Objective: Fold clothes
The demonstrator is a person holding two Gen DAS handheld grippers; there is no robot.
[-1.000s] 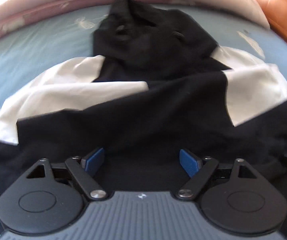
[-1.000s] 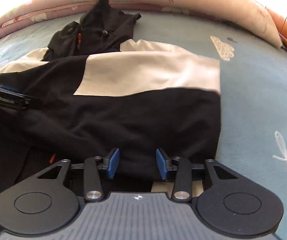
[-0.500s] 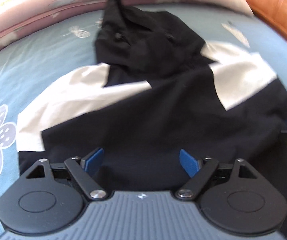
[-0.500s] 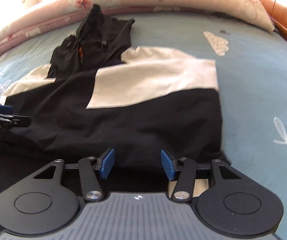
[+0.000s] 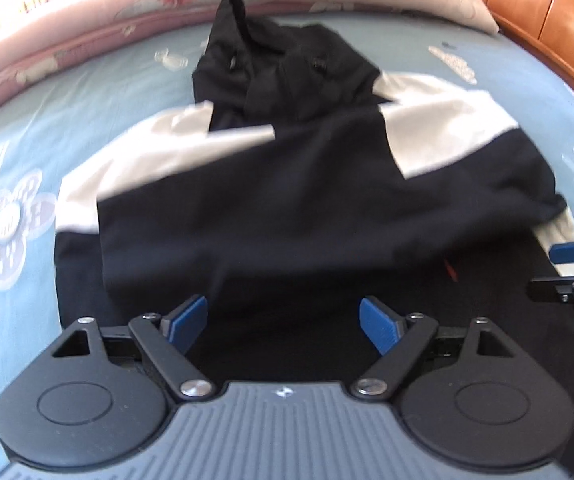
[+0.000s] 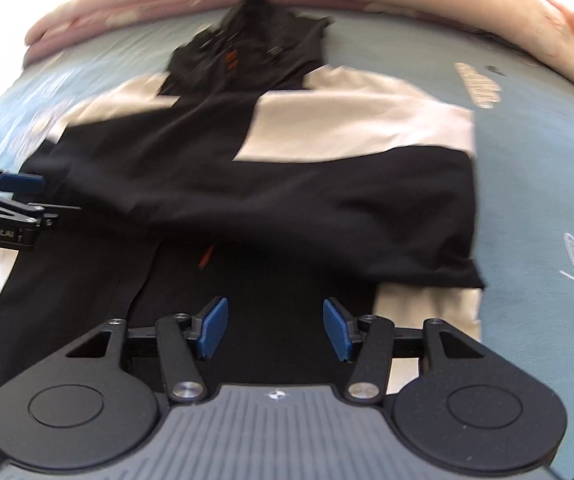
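Lying flat on a blue bed sheet [image 5: 99, 92] printed with pale flowers is a black and white hooded jacket [image 5: 287, 200], and it is seen by both cameras. Its black hood [image 5: 271, 64] is pointed at the far edge of the bed, where a long pink flowered pillow [image 5: 87, 12] is laid across. Both sleeves are folded in over the middle of the jacket, so white patches are shown on each side and black cloth is crossed over the front. A small orange tag [image 6: 206, 257] is seen low on the black front. The left gripper [image 5: 283, 320] is held over the near black hem, with its blue pads [image 5: 189, 320] spread wide apart, and nothing is held between them. The right gripper [image 6: 275, 328] is held over the near hem too, closer to the right side of the jacket, where a bit of white cloth [image 6: 427, 300] is peeking out from under the black sleeve. Its blue pads [image 6: 213, 326] are also spread apart, and nothing is pinched by them. Each gripper is seen at the side edge of the other camera's view. A brown wooden headboard [image 5: 547, 16] is seen at the far right corner of the bed. The right camera's view is a little blurry.
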